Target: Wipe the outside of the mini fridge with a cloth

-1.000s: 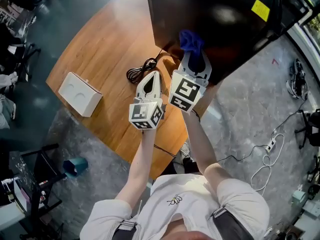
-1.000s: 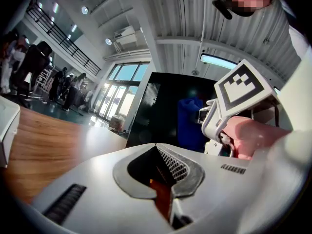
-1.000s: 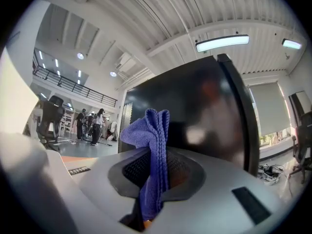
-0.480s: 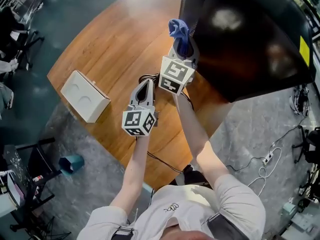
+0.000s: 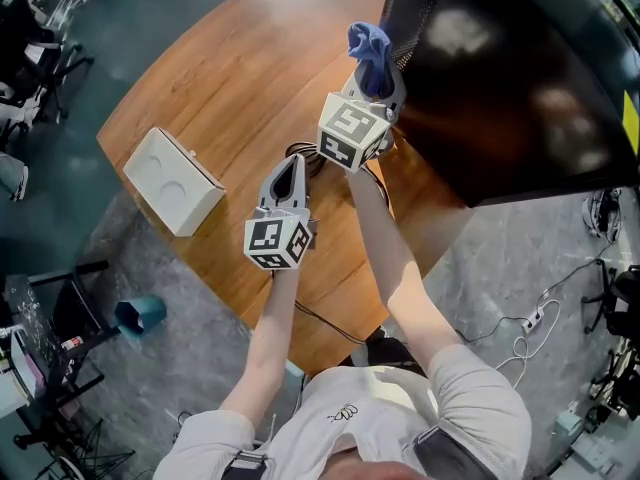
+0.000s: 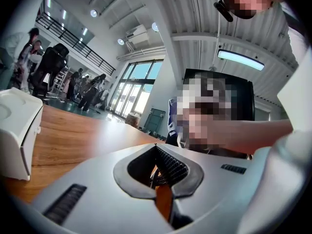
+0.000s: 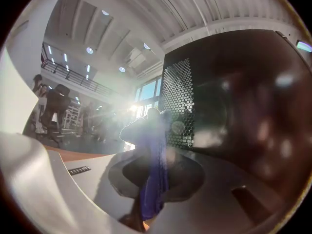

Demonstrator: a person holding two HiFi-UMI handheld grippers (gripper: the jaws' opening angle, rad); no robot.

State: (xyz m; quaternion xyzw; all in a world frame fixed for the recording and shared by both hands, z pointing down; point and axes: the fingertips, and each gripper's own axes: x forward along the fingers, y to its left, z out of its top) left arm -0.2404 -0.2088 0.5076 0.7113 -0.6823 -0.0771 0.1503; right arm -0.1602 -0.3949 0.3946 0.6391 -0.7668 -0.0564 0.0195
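Note:
The black mini fridge (image 5: 510, 88) stands on the round wooden table (image 5: 220, 78) at the upper right; its glossy side and perforated back grille (image 7: 179, 101) fill the right gripper view. My right gripper (image 5: 377, 78) is shut on a bunched blue cloth (image 5: 371, 53), which sits against the fridge's left edge by the grille. In the right gripper view the blue cloth (image 7: 153, 165) hangs pinched between the jaws. My left gripper (image 5: 291, 176) hovers over the table, nearer the person, jaws shut and holding nothing.
A white box (image 5: 172, 180) sits on the table's left part. A coiled black power cord (image 5: 303, 154) lies between the grippers. A teal bin (image 5: 140, 315) and cables (image 5: 530, 328) are on the floor. Chairs and people stand far off.
My right gripper with the cloth has travelled left along the fridge from its front face to the edge by the grille. The left gripper stayed about where it was.

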